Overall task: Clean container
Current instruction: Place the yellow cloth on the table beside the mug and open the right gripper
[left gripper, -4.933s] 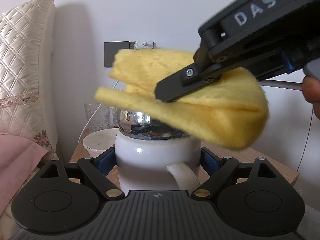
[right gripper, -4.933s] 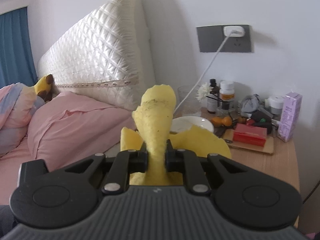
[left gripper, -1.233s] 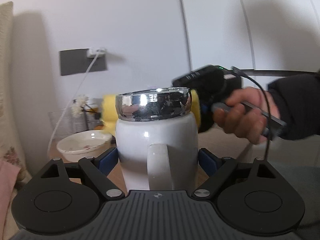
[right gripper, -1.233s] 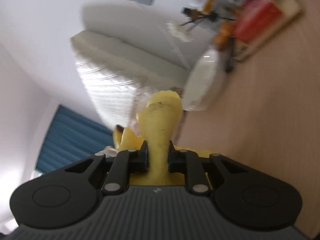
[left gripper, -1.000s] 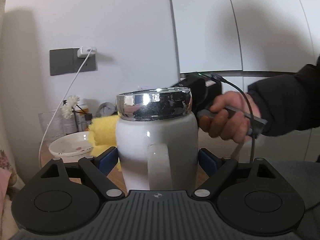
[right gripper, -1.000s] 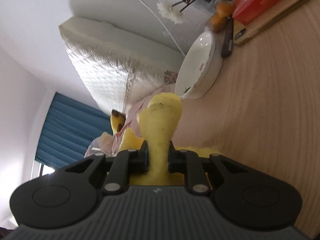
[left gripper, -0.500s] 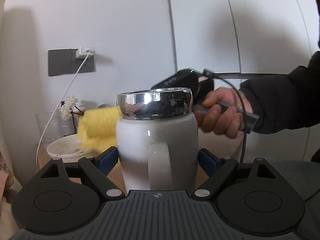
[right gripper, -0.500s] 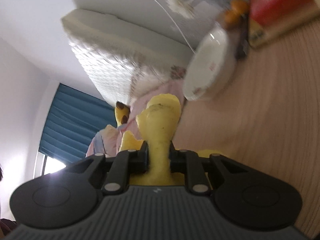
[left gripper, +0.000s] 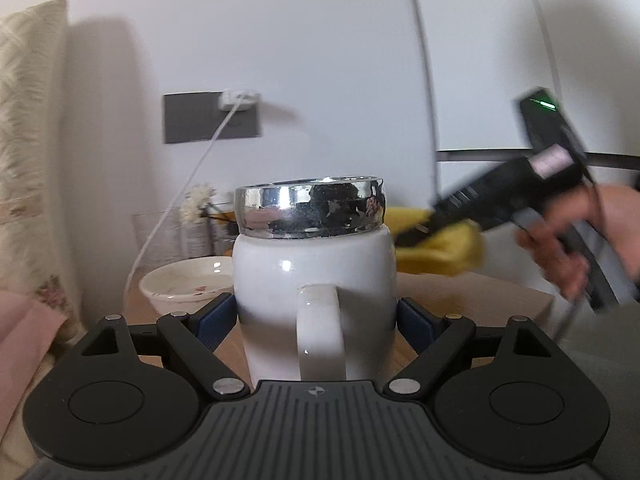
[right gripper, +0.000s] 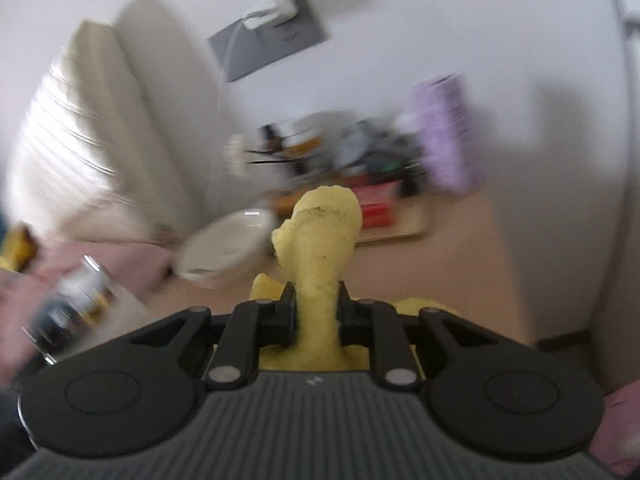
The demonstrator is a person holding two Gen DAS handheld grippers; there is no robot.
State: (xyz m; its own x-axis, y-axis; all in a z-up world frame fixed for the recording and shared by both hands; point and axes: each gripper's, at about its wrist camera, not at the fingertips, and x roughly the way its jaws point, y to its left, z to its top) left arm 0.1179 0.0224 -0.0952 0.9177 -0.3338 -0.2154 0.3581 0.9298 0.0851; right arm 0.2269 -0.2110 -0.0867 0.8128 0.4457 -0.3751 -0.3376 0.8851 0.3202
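Observation:
A white mug [left gripper: 316,280] with a shiny metal rim stands upright between the fingers of my left gripper [left gripper: 316,316], handle toward the camera; the gripper is shut on it. My right gripper [right gripper: 318,312] is shut on a folded yellow cloth [right gripper: 320,240]. In the left wrist view the right gripper [left gripper: 504,200] and the cloth [left gripper: 436,248] are to the right of the mug, level with its rim and apart from it. The mug shows blurred at the lower left of the right wrist view [right gripper: 76,304].
A wooden bedside table [right gripper: 460,264] carries a white bowl [left gripper: 188,280], a glass with a flower [left gripper: 196,216], a red box [right gripper: 372,208], a purple carton [right gripper: 440,136] and small clutter. A cream headboard [left gripper: 24,160] and pink bedding [left gripper: 28,332] lie left. A charger cable [left gripper: 180,208] hangs from a wall socket.
My right gripper with the cloth swung from behind the mug's left side to its right side and rolled upright. The mug stayed clamped in my left gripper.

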